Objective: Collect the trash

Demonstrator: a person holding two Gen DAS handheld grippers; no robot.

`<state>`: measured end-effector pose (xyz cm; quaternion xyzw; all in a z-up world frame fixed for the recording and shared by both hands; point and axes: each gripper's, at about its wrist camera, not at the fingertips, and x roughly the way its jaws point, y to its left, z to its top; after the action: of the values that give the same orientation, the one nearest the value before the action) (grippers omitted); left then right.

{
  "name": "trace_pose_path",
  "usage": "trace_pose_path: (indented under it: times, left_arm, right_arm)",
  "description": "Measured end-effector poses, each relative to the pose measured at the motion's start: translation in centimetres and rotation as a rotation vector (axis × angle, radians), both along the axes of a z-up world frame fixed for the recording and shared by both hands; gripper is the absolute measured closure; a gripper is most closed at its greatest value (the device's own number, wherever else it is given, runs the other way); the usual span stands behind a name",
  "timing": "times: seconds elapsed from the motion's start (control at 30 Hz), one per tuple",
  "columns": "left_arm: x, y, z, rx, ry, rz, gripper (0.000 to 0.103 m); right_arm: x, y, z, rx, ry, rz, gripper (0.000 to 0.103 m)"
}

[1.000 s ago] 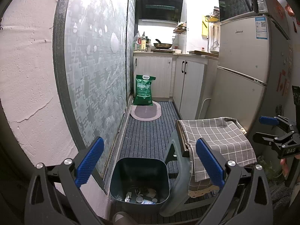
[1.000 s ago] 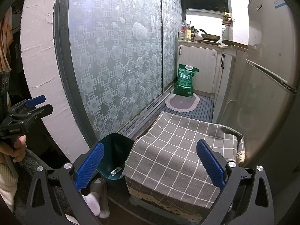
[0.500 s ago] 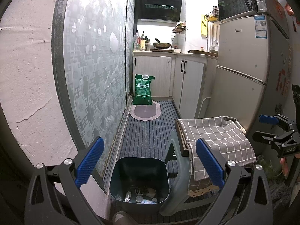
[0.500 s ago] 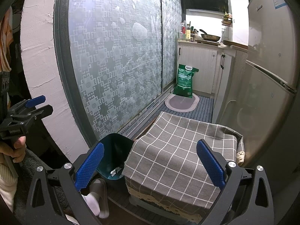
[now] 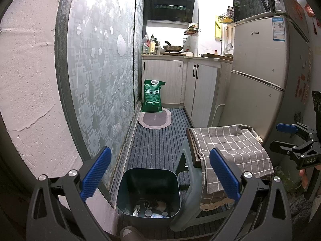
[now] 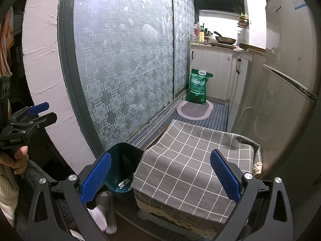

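A dark teal trash bin (image 5: pixel 148 192) stands on the floor by the sliding glass door, with crumpled paper, caps and scraps (image 5: pixel 150 209) at its bottom. It also shows in the right wrist view (image 6: pixel 122 166), partly behind the stool. My left gripper (image 5: pixel 159 172) is open and empty, held above the bin. My right gripper (image 6: pixel 160 175) is open and empty, held above a stool covered with a grey checked cloth (image 6: pixel 192 160). Each gripper shows in the other's view: the right one (image 5: pixel 297 140) and the left one (image 6: pixel 30 118).
The stool with the cloth (image 5: pixel 228 150) stands right of the bin. A fridge (image 5: pixel 258 84) is on the right, the frosted glass door (image 5: pixel 100 84) on the left. A green bag (image 5: pixel 152 96) and an oval mat (image 5: pixel 155 119) lie further down the striped floor. A slippered foot (image 6: pixel 104 210) is by the bin.
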<state>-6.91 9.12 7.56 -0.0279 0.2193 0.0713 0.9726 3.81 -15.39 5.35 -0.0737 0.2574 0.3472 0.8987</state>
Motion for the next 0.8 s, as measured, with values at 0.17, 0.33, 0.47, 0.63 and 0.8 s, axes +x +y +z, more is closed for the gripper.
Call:
trace_pose_path:
  times: [0.17,0.33,0.47,0.63,0.8]
  left_arm:
    - [0.05,-0.04,0.0,0.0,0.001,0.0,0.003]
    - [0.06,-0.06,0.0,-0.001,0.001,-0.001,0.003]
    - [0.03,-0.21,-0.06,0.001,0.002,-0.002,0.003]
    - [0.06,-0.22,-0.07,0.0,0.002,-0.001,0.003]
    - [0.07,-0.2,-0.05,0.001,0.003,-0.002,0.003]
  right_arm:
    - [-0.02,0.04,0.0,-0.002,0.0,-0.001,0.003]
    - [-0.01,0.02,0.01,-0.001,0.0,-0.001,0.003]
    - [0.0,0.02,0.0,-0.002,0.0,-0.001,0.003]
    - [-0.01,0.05,0.0,-0.002,0.0,-0.001,0.003]
    - [0.0,0.02,0.03,-0.001,0.0,-0.001,0.003]
